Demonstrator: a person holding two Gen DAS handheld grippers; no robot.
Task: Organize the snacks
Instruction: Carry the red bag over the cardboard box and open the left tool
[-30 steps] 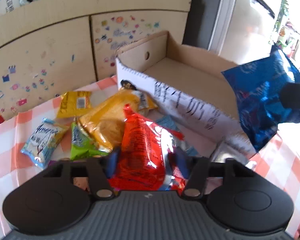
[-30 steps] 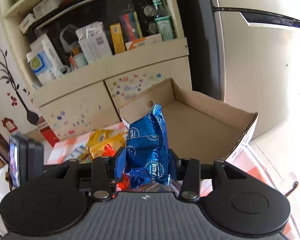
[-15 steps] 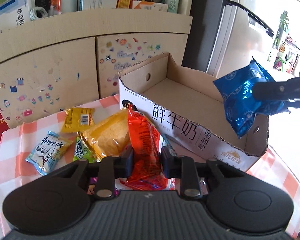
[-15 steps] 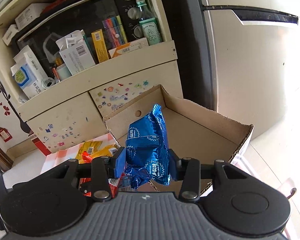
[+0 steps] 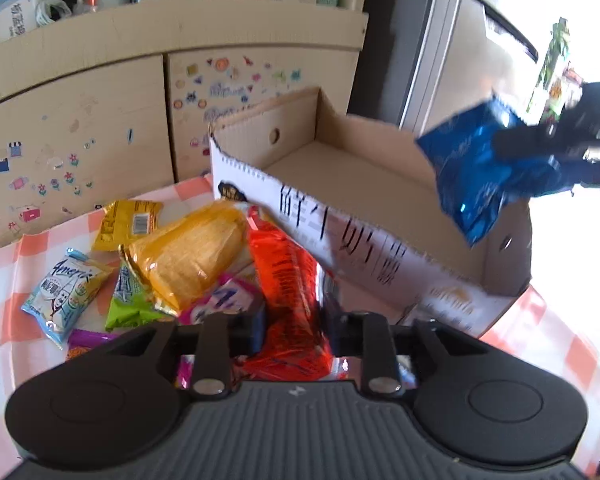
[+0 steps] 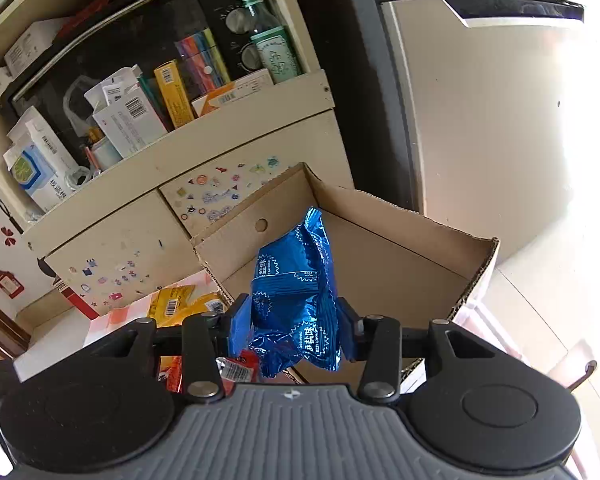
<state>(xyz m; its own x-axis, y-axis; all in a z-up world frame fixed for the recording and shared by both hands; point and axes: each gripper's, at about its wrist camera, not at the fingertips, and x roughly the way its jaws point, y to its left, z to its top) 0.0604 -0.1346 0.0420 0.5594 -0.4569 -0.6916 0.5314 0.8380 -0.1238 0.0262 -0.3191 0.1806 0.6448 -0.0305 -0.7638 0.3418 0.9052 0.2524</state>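
My left gripper [image 5: 296, 326] is shut on a red snack packet [image 5: 288, 280], held just above the pile of snacks on the checked tablecloth. In front of it stands an open cardboard box [image 5: 380, 240] with black print on its white side. My right gripper [image 6: 294, 326] is shut on a crumpled blue snack packet [image 6: 296, 288], which hangs over the box [image 6: 400, 276]. In the left wrist view the same blue packet [image 5: 472, 184] and the right gripper [image 5: 548, 148] hover over the box's right end. The box's floor looks bare.
Beside the red packet lie a big yellow bag [image 5: 188, 256], a small yellow packet [image 5: 128, 224], a light blue packet [image 5: 60, 288], a green one [image 5: 128, 300] and a pink one [image 5: 224, 300]. A stickered cabinet [image 5: 100, 128] stands behind, a fridge [image 6: 480, 100] to the right.
My left gripper closed on the red packet and lifted it a little. The right gripper carried the blue packet leftward, over the box's right end.
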